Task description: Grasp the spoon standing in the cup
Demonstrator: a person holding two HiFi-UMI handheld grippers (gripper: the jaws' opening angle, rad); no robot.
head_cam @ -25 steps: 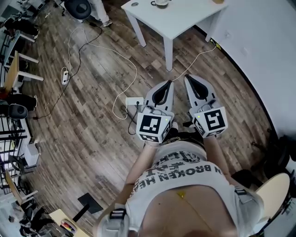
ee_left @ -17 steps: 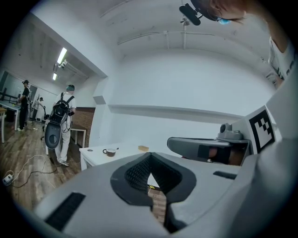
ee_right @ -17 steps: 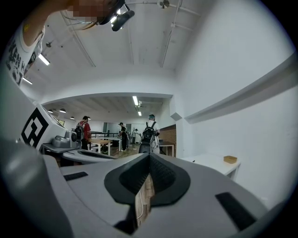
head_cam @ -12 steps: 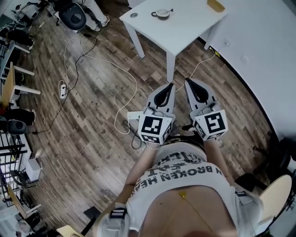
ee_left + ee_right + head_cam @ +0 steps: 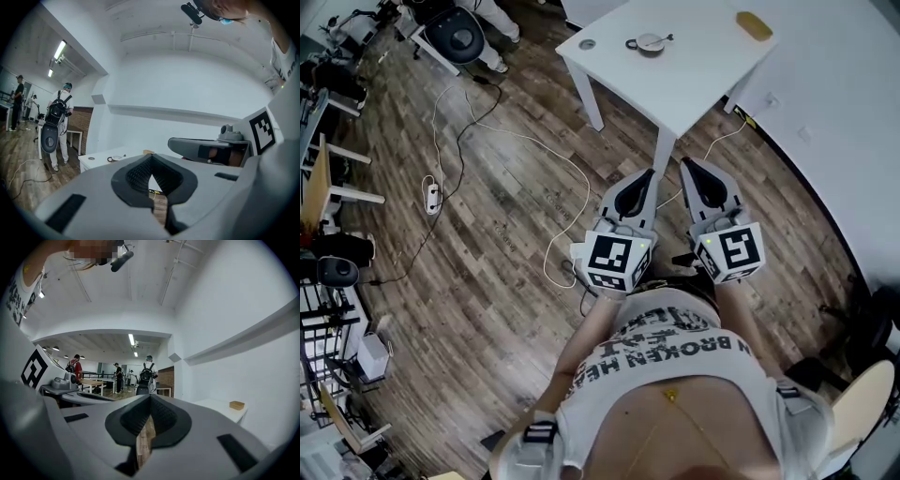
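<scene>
On the white table (image 5: 694, 66) at the top of the head view stands a small cup (image 5: 650, 42) with a spoon (image 5: 664, 38) leaning out of it to the right. The left gripper view shows the cup (image 5: 114, 159) small and far off. Both grippers are held level and side by side over the wooden floor, well short of the cup. My left gripper (image 5: 644, 178) (image 5: 151, 159) has its jaws together with nothing between them. My right gripper (image 5: 692, 166) (image 5: 150, 397) is likewise shut and empty, its tips near the table's front leg.
A tan block (image 5: 754, 25) (image 5: 236, 405) and a small round disc (image 5: 587, 43) also lie on the table. Cables and a power strip (image 5: 433, 195) trail across the floor at the left. An office chair (image 5: 455, 33) and people stand beyond. A white wall (image 5: 844, 112) runs along the right.
The table with the cup has come lower and closer in the head view. Both grippers have advanced together toward it, still shut and side by side.
</scene>
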